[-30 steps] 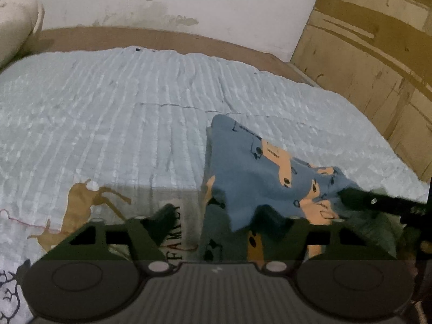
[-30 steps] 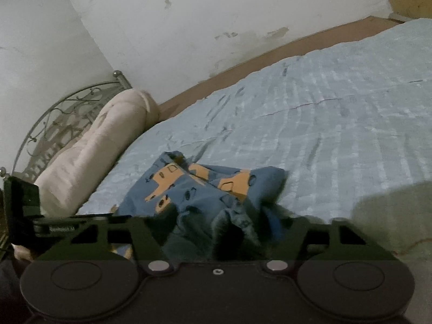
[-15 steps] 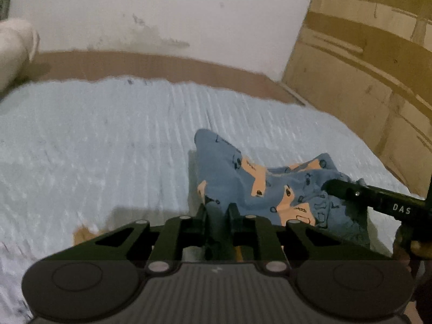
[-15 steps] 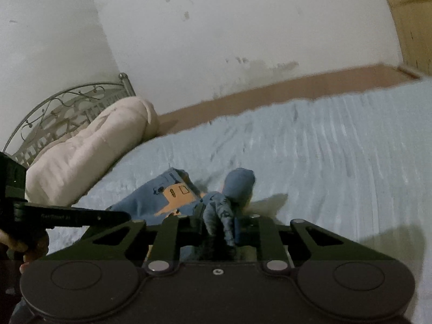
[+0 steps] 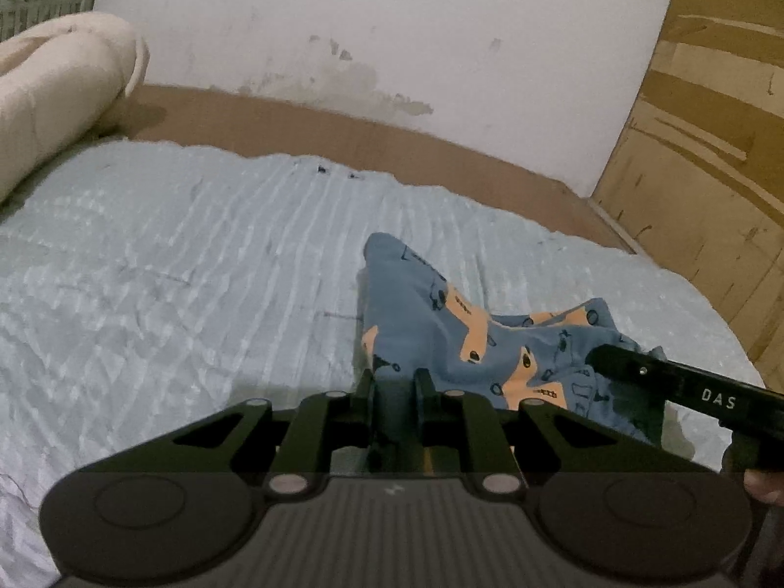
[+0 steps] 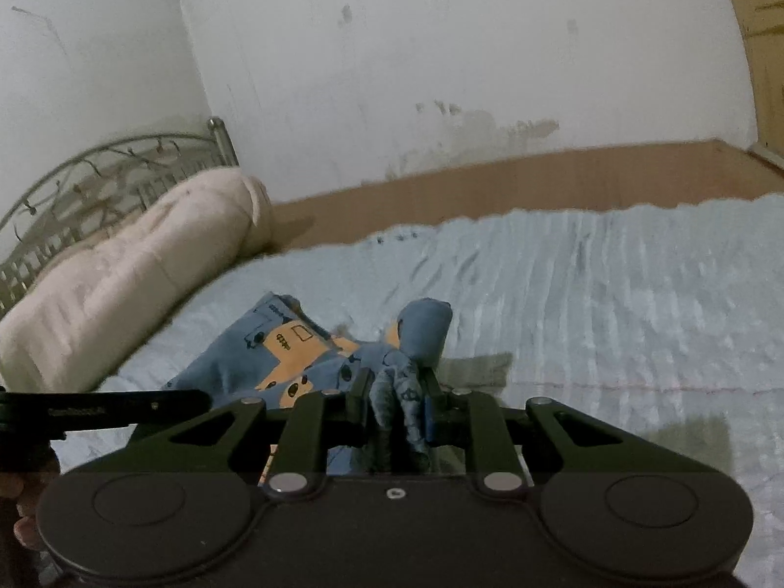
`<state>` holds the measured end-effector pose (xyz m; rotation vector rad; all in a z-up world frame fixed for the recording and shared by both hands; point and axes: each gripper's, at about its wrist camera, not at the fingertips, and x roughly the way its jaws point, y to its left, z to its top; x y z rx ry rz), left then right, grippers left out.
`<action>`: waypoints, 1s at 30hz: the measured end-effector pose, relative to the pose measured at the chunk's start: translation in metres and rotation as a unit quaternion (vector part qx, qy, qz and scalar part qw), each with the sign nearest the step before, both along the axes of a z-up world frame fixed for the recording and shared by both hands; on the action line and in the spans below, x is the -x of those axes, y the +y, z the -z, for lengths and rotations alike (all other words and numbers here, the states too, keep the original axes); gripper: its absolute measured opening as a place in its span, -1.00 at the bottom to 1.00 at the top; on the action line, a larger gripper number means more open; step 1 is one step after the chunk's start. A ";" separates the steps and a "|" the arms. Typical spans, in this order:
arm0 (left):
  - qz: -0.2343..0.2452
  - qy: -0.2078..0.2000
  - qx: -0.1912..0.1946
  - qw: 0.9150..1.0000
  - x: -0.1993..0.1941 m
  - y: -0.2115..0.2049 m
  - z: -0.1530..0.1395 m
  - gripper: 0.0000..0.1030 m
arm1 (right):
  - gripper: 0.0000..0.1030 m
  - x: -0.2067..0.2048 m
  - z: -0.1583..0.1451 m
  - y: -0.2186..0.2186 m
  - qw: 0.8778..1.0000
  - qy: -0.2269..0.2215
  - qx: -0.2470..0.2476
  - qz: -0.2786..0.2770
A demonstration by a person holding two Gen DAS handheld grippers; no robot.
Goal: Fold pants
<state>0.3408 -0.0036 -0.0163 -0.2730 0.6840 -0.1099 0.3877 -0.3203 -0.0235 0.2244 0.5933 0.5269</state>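
Each tool, left tool (image 5: 394, 379) and right tool (image 6: 396, 382), pinches blue pants (image 5: 441, 323) bunched between them on the bed (image 5: 171, 255).

pants (image 5: 431, 338): soft printed cloth, matt | bedspread (image 5: 196, 264): ribbed, crinkled cloth | left gripper (image 5: 394, 382): matt black plastic | rolled quilt (image 6: 122, 274): puffy cloth | headboard (image 6: 98, 166): metal | far wall (image 5: 392, 24): rough, stained plaster

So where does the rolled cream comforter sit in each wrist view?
Left wrist: cream comforter at the upper left edge, far beyond the pants.
Right wrist: cream comforter at middle left, just left of the pants.
Shared landmark: the stained patch low on the white wall.
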 end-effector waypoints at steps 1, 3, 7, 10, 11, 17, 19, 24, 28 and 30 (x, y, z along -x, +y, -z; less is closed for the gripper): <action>0.000 0.003 0.000 1.000 -0.001 0.000 0.002 -0.67 | -0.62 -0.002 0.003 0.001 1.000 0.005 0.002 0.000; 0.000 0.009 0.002 1.000 -0.001 0.001 0.005 -0.64 | -0.59 -0.005 0.008 0.001 1.000 0.013 0.003 -0.001; -0.003 0.014 -0.004 1.000 0.003 0.000 0.003 -0.04 | -0.31 -0.002 0.009 0.003 0.999 0.013 0.026 0.016; -0.005 0.002 -0.012 1.000 0.014 -0.001 -0.006 0.14 | -0.01 0.006 0.007 0.003 0.999 0.003 0.043 0.026; -0.006 -0.002 -0.014 1.000 0.019 -0.002 -0.009 0.23 | 0.10 0.011 0.005 0.003 0.998 -0.005 0.050 0.031; -0.012 -0.045 -0.042 0.998 0.061 -0.007 -0.044 0.78 | 0.66 0.058 -0.023 0.004 0.995 -0.066 0.064 0.040; -0.014 -0.065 -0.054 0.996 0.080 -0.009 -0.058 0.89 | 0.77 0.076 -0.036 0.004 0.993 -0.083 0.064 0.048; -0.016 -0.105 -0.078 0.991 0.127 -0.014 -0.083 0.99 | 0.98 0.134 -0.066 0.001 0.988 -0.122 0.056 0.071; -0.019 -0.119 -0.083 0.989 0.169 -0.016 -0.089 0.99 | 0.99 0.180 -0.082 -0.002 0.985 -0.139 0.050 0.092; -0.020 -0.122 -0.085 0.989 0.186 -0.015 -0.088 0.99 | 0.99 0.205 -0.087 -0.002 0.983 -0.147 0.049 0.102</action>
